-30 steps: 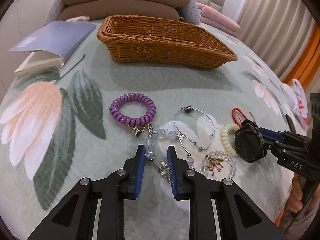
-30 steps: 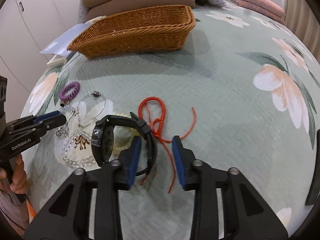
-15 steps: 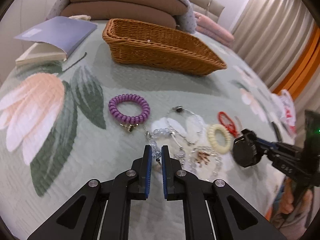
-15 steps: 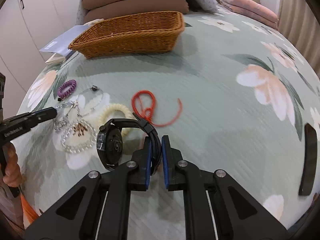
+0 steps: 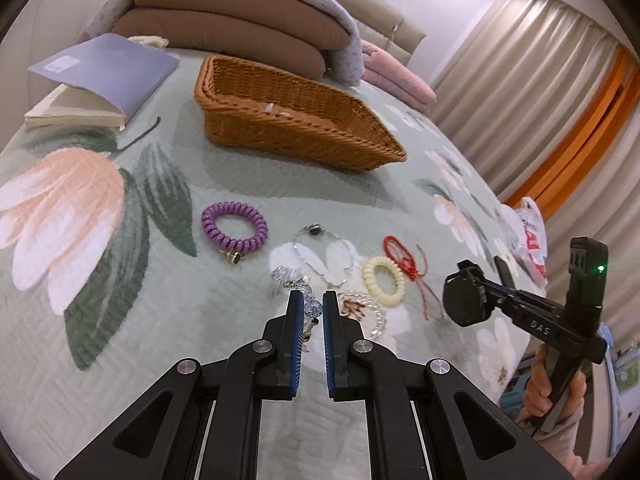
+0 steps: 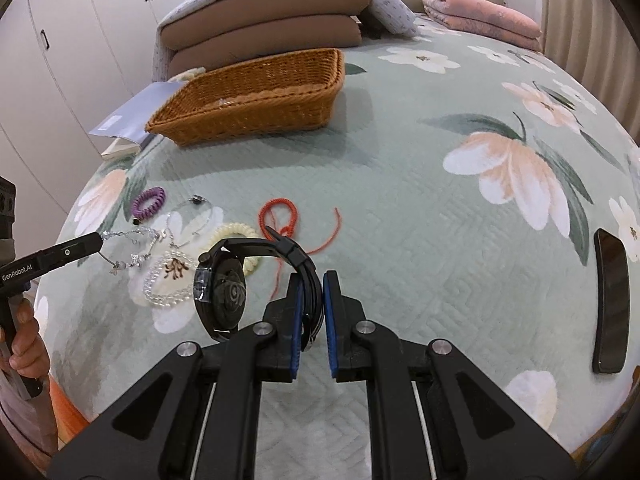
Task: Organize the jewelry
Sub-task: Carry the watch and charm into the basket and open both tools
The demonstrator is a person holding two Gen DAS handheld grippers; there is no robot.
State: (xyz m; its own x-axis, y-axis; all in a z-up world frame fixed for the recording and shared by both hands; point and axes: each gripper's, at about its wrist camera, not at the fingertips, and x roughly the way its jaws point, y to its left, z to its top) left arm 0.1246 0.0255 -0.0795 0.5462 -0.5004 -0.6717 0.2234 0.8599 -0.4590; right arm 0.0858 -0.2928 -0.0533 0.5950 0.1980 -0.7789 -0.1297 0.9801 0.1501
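Both pairs of fingers have just clamped: the left gripper (image 5: 311, 308) pinches a crystal bracelet (image 5: 311, 307), the right gripper (image 6: 310, 300) grips a black watch (image 6: 224, 288) by its strap. Each piece is now lifted off the quilt (image 5: 248, 184), short of the basket (image 5: 288, 120) beyond. Between them and the basket lie a purple coil (image 5: 234, 226), cream coil (image 5: 383, 280) and red cord (image 5: 402, 254), probably next after this carry.

Bare quilt (image 6: 400, 208) open between loose jewelry and wicker basket (image 5: 288, 120); book (image 5: 104, 76) left of basket, pillows (image 5: 224, 24) behind it.
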